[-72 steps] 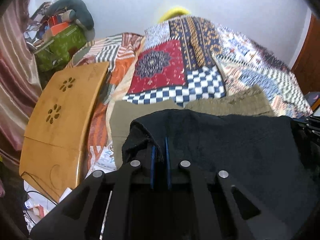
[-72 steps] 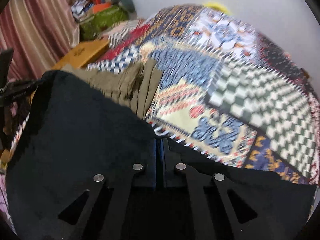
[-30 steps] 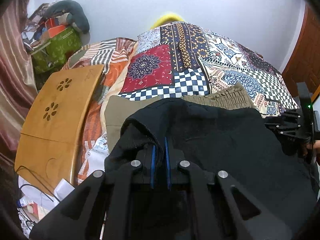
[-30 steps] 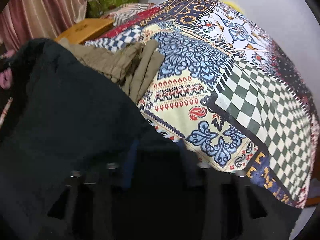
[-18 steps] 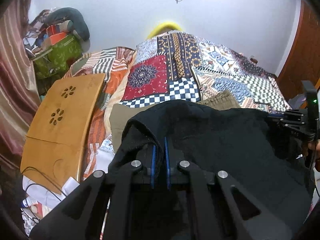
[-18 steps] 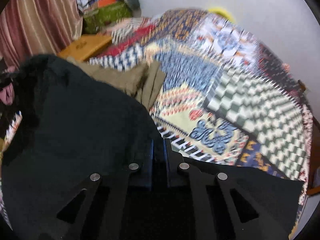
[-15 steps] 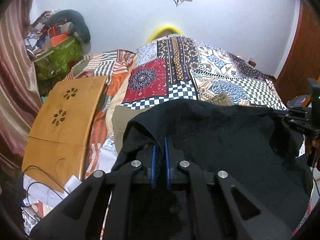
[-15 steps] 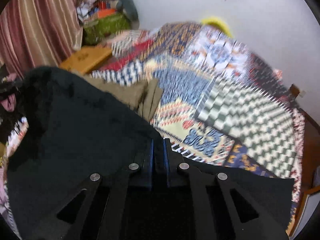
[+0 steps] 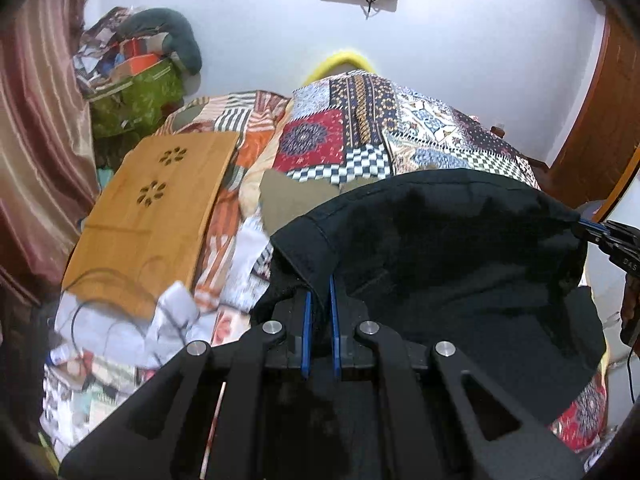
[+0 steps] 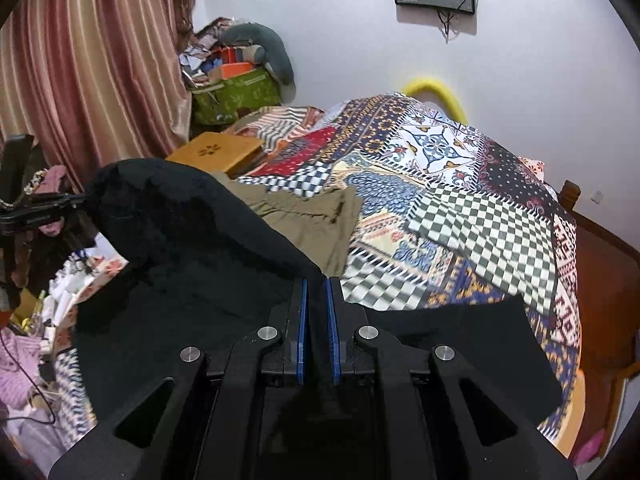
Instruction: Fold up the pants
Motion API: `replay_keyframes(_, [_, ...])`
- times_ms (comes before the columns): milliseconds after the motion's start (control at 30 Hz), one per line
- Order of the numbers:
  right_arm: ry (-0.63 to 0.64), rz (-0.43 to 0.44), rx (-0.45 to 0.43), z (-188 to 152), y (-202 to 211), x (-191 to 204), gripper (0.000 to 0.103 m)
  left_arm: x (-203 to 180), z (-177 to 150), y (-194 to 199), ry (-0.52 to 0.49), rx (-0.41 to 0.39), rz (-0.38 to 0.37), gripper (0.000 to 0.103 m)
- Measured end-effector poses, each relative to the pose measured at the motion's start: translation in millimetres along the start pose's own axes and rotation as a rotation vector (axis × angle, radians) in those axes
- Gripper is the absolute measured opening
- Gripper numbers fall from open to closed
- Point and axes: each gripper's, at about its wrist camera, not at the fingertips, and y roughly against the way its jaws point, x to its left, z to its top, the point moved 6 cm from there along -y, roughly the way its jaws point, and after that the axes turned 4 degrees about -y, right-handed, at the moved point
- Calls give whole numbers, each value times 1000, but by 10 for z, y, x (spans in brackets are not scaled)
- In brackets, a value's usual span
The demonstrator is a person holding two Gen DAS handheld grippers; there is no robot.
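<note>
Two grippers clamping black pants [image 9: 460, 248], "DAS" lettering [image 9: 629, 265]

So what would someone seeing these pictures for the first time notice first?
The black pants fill the foreground, stretched between the left hand-held gripper and the right hand-held gripper, both shut on the cloth. Behind lies the bright patchwork bedspread, with olive-green pants folded on it.

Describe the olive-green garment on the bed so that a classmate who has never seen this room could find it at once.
Start at the patchwork bedspread. Near its front edge, just behind the black pants held up by both grippers, lie the olive-green pants, flat and creased. They are the only plain, drab cloth on that busy patterned cover.
</note>
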Motion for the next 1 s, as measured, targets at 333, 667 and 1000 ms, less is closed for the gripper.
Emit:
replay_keyframes(333, [-2, 52, 50, -653, 244, 386, 8, 153, -653, 142, 39, 67, -3, 8])
replay_keyframes(667, [-50, 81, 182, -1354, 134, 542, 9, 262, -1459, -97, 112, 208, -12, 8])
replay_keyframes(1000, [-108, 80, 206, -1472, 126, 556, 15, 335, -1615, 0, 113, 215, 45, 5])
